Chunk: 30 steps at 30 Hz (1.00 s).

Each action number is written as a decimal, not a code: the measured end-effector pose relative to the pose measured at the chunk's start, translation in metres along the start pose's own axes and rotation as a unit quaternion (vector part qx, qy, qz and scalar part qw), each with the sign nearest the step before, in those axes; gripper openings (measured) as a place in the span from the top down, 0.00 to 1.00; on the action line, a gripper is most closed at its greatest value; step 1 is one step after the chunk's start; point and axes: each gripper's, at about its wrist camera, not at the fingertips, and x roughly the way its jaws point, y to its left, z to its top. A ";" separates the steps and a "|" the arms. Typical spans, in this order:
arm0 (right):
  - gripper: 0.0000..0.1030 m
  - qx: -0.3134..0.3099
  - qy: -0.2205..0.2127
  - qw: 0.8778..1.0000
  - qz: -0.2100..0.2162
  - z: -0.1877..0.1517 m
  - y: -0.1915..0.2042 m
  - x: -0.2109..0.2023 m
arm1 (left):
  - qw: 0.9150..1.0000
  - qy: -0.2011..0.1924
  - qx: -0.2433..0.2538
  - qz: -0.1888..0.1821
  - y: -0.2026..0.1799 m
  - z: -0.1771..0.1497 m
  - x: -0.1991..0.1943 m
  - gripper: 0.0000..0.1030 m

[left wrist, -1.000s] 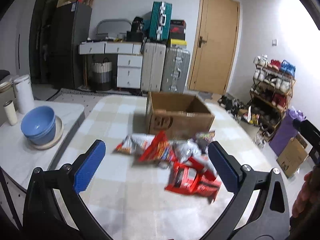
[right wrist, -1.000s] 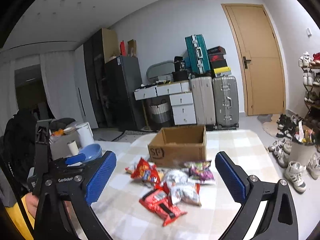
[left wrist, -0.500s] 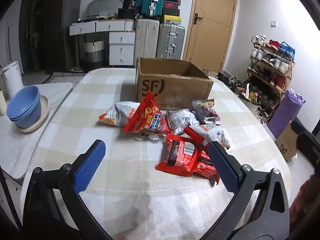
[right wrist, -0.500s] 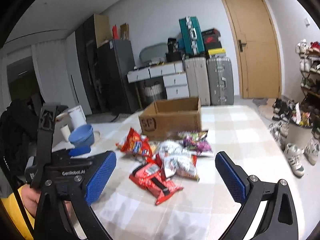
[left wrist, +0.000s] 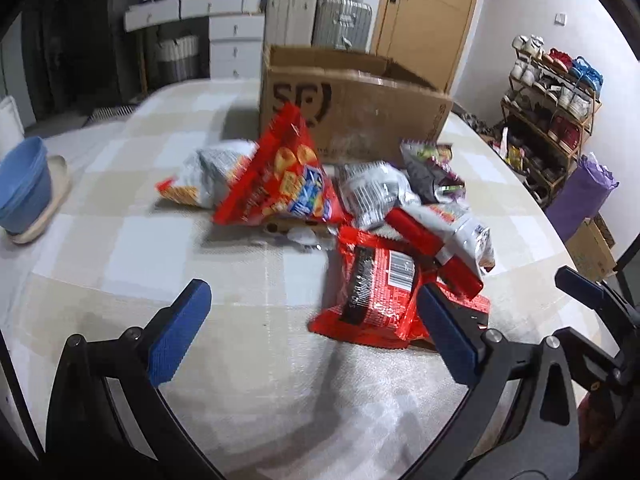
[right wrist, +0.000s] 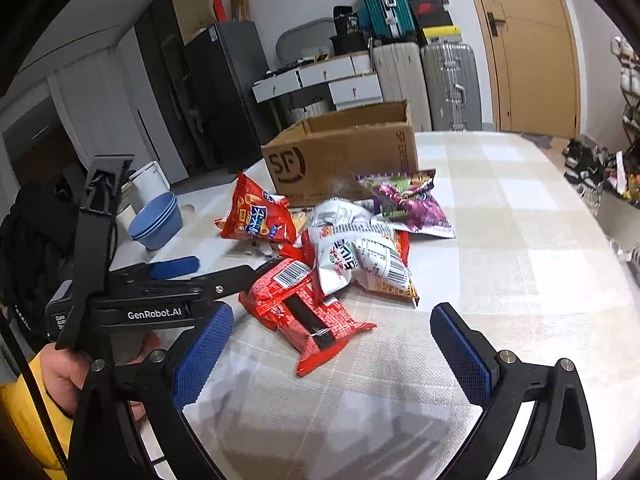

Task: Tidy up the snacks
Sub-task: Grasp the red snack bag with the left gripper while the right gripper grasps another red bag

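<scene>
A pile of snack bags lies on the checked table in front of an open cardboard box (left wrist: 352, 108) (right wrist: 344, 152). Nearest is a flat red packet (left wrist: 372, 296) (right wrist: 308, 312). Behind it are a red cracker bag (left wrist: 288, 176) (right wrist: 256, 216), white bags (left wrist: 384, 192) (right wrist: 356, 256) and a purple bag (left wrist: 436, 168) (right wrist: 404, 204). My left gripper (left wrist: 312, 324) is open and empty, its right finger close to the red packet. My right gripper (right wrist: 332, 348) is open and empty, just short of the same packet. The left gripper also shows in the right wrist view (right wrist: 216, 272).
Stacked blue bowls (left wrist: 22, 188) (right wrist: 156, 220) sit on a plate at the table's left. Suitcases (right wrist: 448, 80), white drawers and a door stand behind the table. A shoe rack (left wrist: 556, 96) and a small cardboard box (left wrist: 592, 248) are on the right floor.
Both grippers have moved forward and down toward the snack pile; the bags look larger and closer. Both stay open and empty.
</scene>
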 end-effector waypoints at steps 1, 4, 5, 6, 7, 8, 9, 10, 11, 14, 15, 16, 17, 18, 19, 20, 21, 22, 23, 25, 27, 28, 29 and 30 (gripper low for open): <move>0.02 0.002 0.005 1.000 0.000 0.000 -0.002 0.003 | 1.000 0.007 0.000 -0.005 -0.001 0.001 0.007 0.01; 0.02 0.006 0.014 1.000 0.003 -0.002 -0.006 0.011 | 0.999 0.032 0.012 0.002 -0.009 0.005 0.029 0.01; 0.02 0.007 0.015 1.000 0.001 -0.002 -0.007 0.011 | 0.999 0.035 0.013 0.001 -0.011 0.006 0.034 0.01; 0.02 0.007 0.017 1.000 0.001 -0.002 -0.008 0.012 | 0.999 0.038 0.013 -0.003 -0.013 0.007 0.040 0.02; 0.02 0.009 0.019 1.000 0.001 -0.002 -0.009 0.013 | 0.999 0.041 0.014 -0.003 -0.015 0.008 0.045 0.03; 0.02 0.012 0.019 1.000 0.002 -0.001 -0.011 0.014 | 0.999 0.046 0.016 0.003 -0.018 0.010 0.052 0.03; 0.02 0.014 0.021 1.000 0.005 -0.001 -0.012 0.016 | 0.999 0.050 0.017 0.003 -0.021 0.010 0.056 0.03; 0.02 0.014 0.023 1.000 0.006 -0.001 -0.013 0.017 | 0.998 0.054 0.015 -0.001 -0.022 0.012 0.060 0.03; 0.02 0.013 0.025 1.000 0.006 0.000 -0.013 0.018 | 0.998 0.056 0.015 0.000 -0.024 0.014 0.065 0.03; 0.02 0.008 0.032 0.999 0.005 0.000 -0.013 0.021 | 0.997 0.072 0.026 0.008 -0.029 0.016 0.077 0.03; 0.02 0.008 0.034 0.999 0.008 0.000 -0.013 0.023 | 0.997 0.072 0.035 0.015 -0.032 0.016 0.079 0.03; 0.02 0.009 0.035 0.999 0.012 -0.001 -0.013 0.023 | 0.996 0.076 0.042 0.025 -0.034 0.016 0.082 0.06; 0.02 0.008 0.038 0.999 0.013 -0.001 -0.012 0.025 | 0.995 0.075 0.051 0.035 -0.037 0.016 0.085 0.08; 0.02 0.006 0.041 0.999 0.013 -0.001 -0.012 0.027 | 0.995 0.073 0.056 0.037 -0.038 0.015 0.085 0.12; 0.02 0.003 0.043 0.999 0.012 -0.001 -0.011 0.028 | 0.995 0.070 0.057 0.037 -0.039 0.014 0.085 0.16; 0.02 0.000 0.045 0.999 0.014 -0.001 -0.010 0.030 | 0.996 0.065 0.057 0.036 -0.038 0.016 0.086 0.20; 0.02 -0.003 0.048 0.999 0.015 -0.001 -0.009 0.031 | 0.996 0.062 0.055 0.036 -0.037 0.016 0.083 0.31; 0.02 -0.007 0.050 0.999 0.015 -0.001 -0.007 0.033 | 0.996 0.059 0.053 0.035 -0.036 0.017 0.082 0.45; 0.02 -0.011 0.053 0.998 0.015 0.000 -0.006 0.035 | 0.997 0.057 0.049 0.029 -0.033 0.020 0.083 0.51; 0.02 -0.017 0.059 0.998 0.014 -0.001 -0.004 0.039 | 0.997 0.056 0.040 0.018 -0.028 0.022 0.081 0.58; 0.02 -0.020 0.066 0.998 0.014 0.000 -0.002 0.044 | 0.998 0.054 0.030 0.006 -0.023 0.022 0.080 0.58; 0.02 -0.022 0.069 0.997 0.015 0.000 -0.001 0.046 | 0.998 0.052 0.028 0.002 -0.021 0.021 0.080 0.58; 0.02 -0.025 0.071 0.997 0.012 0.001 0.000 0.048 | 0.998 0.051 0.024 -0.002 -0.019 0.020 0.080 0.58; 0.02 -0.030 0.073 0.997 0.009 0.002 0.001 0.049 | 0.999 0.050 0.017 -0.008 -0.016 0.018 0.078 0.58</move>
